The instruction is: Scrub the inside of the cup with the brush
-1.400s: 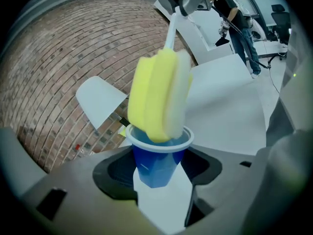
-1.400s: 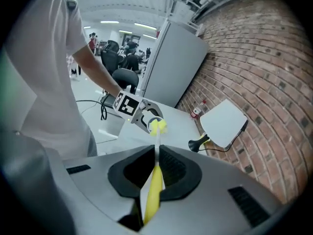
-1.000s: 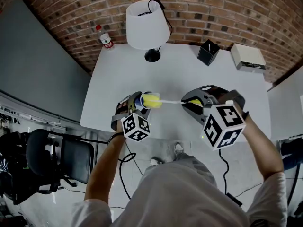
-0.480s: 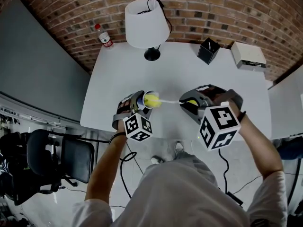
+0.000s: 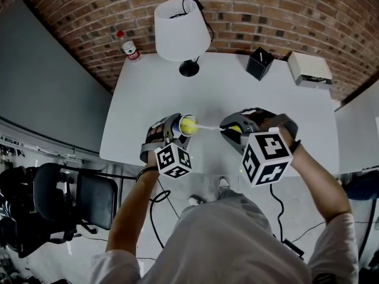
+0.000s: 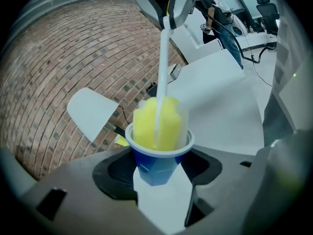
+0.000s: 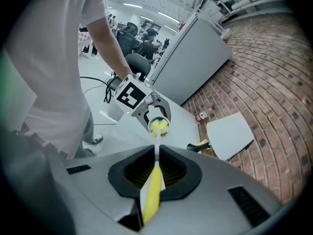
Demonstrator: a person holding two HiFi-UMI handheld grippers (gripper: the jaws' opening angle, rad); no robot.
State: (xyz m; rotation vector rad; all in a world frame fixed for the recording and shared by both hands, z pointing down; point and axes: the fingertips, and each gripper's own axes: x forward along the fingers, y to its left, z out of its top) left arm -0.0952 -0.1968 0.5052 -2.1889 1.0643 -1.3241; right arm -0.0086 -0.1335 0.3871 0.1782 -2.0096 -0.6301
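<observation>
A small blue cup (image 6: 155, 161) with a white rim is held in my left gripper (image 6: 159, 177), which is shut on it; in the head view the cup (image 5: 181, 126) lies tipped with its mouth toward the right. The brush has a yellow sponge head (image 6: 156, 123) pushed into the cup and a thin white stem (image 6: 163, 58). My right gripper (image 7: 152, 182) is shut on the brush's yellow handle (image 7: 152, 194). In the head view the sponge head (image 5: 189, 125) sits at the cup's mouth and the right gripper (image 5: 232, 129) is just right of it.
Both grippers hang over the front of a white table (image 5: 284, 105). At its back stand a white lamp (image 5: 177, 28), a black box (image 5: 259, 64) and a white box (image 5: 310, 70). A bottle (image 5: 128, 47) stands at the back left corner. A black chair (image 5: 71, 197) is at the left.
The right gripper has moved left toward the cup, pushing the sponge head further into the cup's mouth. The left gripper has held nearly still.
</observation>
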